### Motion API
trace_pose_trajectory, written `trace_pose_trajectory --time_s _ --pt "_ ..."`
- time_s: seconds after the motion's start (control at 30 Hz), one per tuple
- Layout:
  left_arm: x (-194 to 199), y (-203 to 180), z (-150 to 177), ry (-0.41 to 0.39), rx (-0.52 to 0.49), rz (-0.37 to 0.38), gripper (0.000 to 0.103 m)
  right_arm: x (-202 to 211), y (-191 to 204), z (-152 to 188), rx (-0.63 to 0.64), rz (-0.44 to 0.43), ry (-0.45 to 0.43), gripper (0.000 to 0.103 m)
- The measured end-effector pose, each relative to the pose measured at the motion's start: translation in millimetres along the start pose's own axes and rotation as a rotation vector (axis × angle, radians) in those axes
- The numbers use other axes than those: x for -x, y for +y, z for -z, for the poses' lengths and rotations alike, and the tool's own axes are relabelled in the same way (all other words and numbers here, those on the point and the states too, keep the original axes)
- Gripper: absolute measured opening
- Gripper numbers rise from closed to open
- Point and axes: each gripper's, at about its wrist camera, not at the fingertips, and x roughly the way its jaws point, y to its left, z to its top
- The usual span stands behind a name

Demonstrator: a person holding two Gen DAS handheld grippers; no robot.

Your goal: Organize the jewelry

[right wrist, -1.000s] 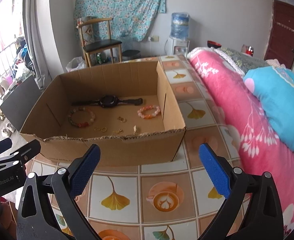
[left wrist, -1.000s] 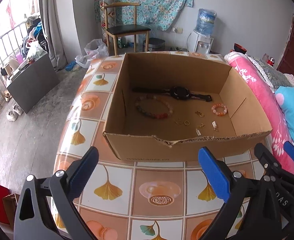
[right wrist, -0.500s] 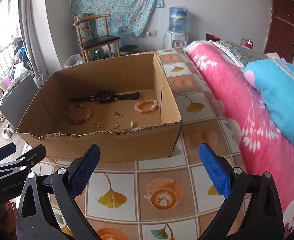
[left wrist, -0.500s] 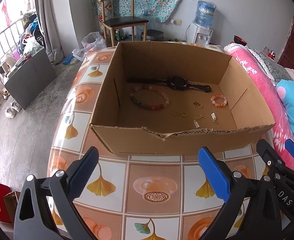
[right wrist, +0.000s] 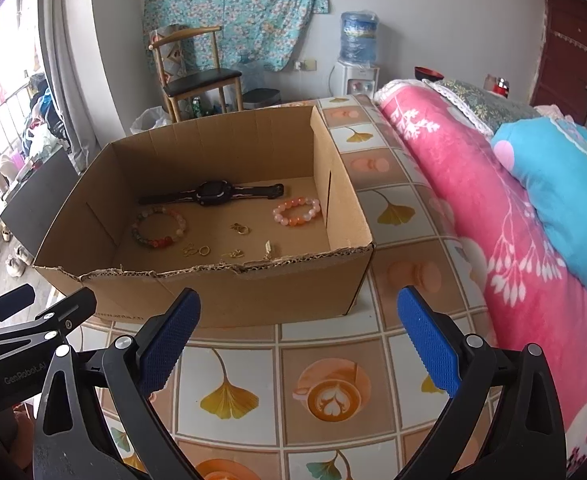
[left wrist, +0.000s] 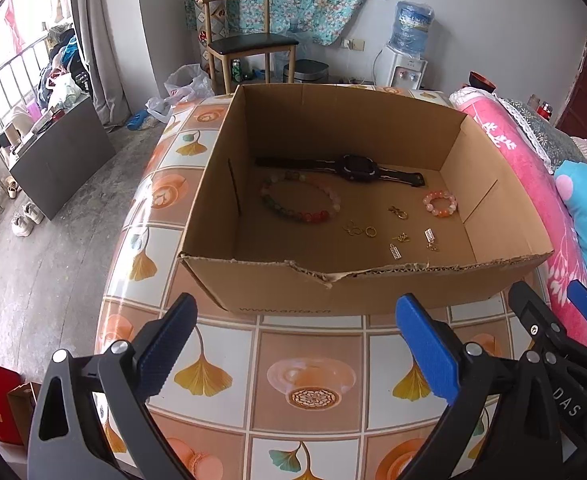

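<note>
Jewelry lies loose on the floor of the cardboard box (left wrist: 277,296) on our tiled table (left wrist: 313,376): a black watch (left wrist: 353,166) by the far wall, a multicoloured bead bracelet (left wrist: 301,202), a pink bead bracelet (left wrist: 440,203) and small gold pieces (left wrist: 367,232) nearer us. We hold the left gripper (left wrist: 293,344) and right gripper (right wrist: 299,338) before the box's near wall, jaws spread wide and gripping nothing.

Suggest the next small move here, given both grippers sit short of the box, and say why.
Probably carry the right gripper forward over the torn near wall of the cardboard box and down toward the pink bead bracelet. Both it and the left gripper are open, empty and outside the box, and that bracelet lies apart from the other pieces on the right gripper's side.
</note>
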Motion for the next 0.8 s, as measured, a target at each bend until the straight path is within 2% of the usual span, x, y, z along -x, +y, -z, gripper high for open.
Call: trace_pose_trajectory --time_s 0.8 --pt "2.8 -0.9 -0.5 -0.003 0.015 0.006 0.098 -1.7 -0.3 -0.1 -0.001 0.000 0.003 0.095"
